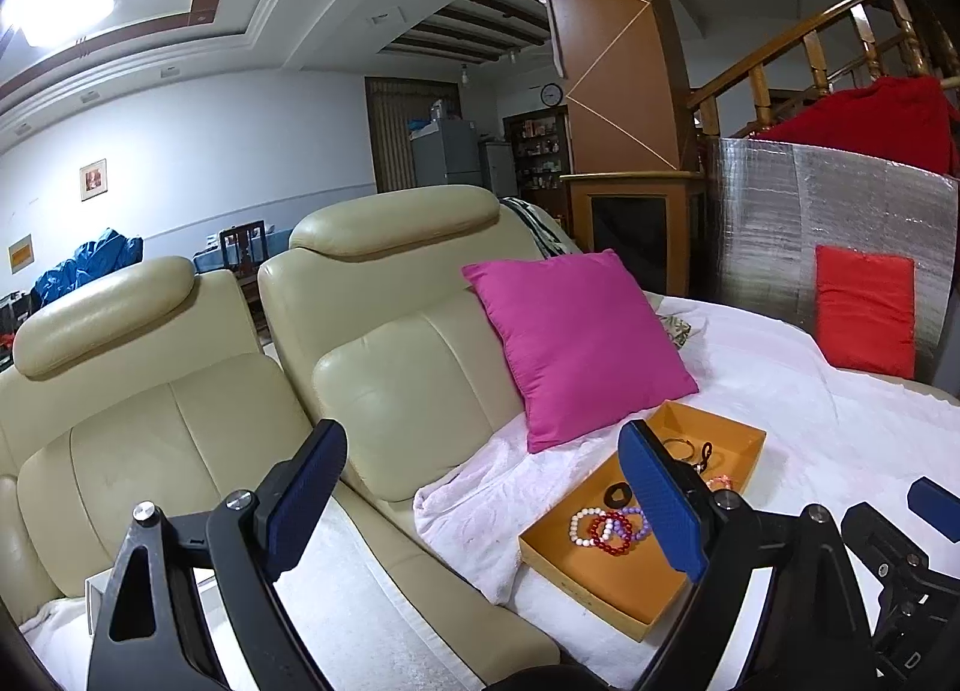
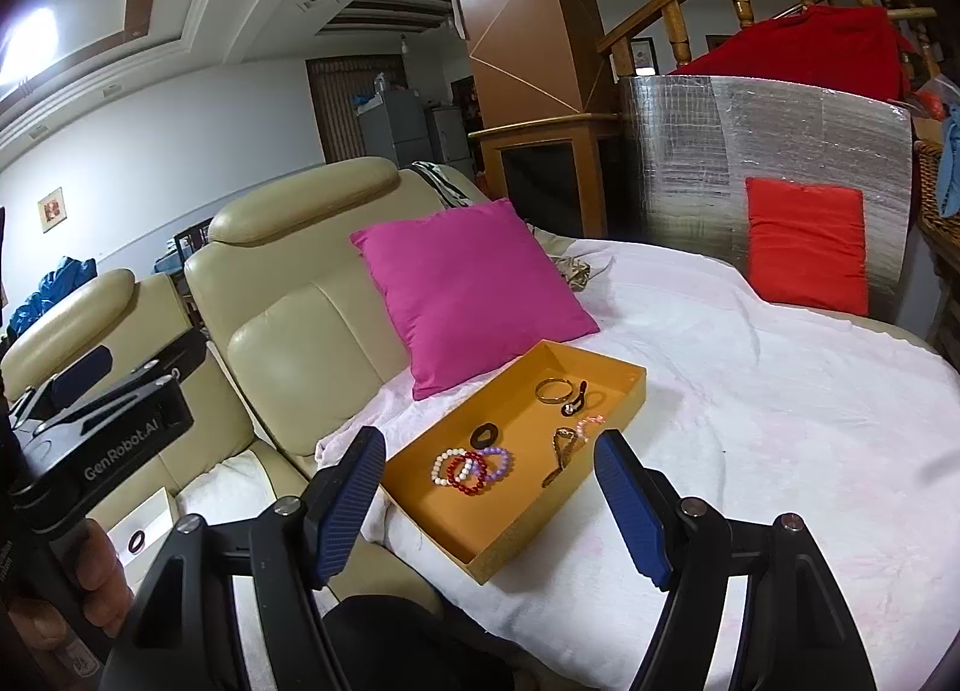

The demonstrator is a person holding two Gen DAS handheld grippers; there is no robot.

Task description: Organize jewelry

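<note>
Blue-padded left tool (image 1: 483, 502) nearest, jaws spread wide and empty; right tool (image 2: 489, 502) likewise apart, gripping nothing. Beyond, at twelve o'clock of the right tool: orange tray (image 2: 624, 385) on the white blanket (image 2: 750, 391), holding beaded bracelets (image 2: 474, 466) at its seven o'clock, a gold bangle (image 2: 553, 390) at one o'clock, a dark ring (image 2: 483, 435) between. At eight o'clock, a white box (image 2: 147, 517) with another ring (image 2: 137, 541) inside. Sorting probably barely begun; nearly every piece left in the tray.

Pink pillow (image 2: 468, 295) behind tray (image 2: 624, 391)
</note>
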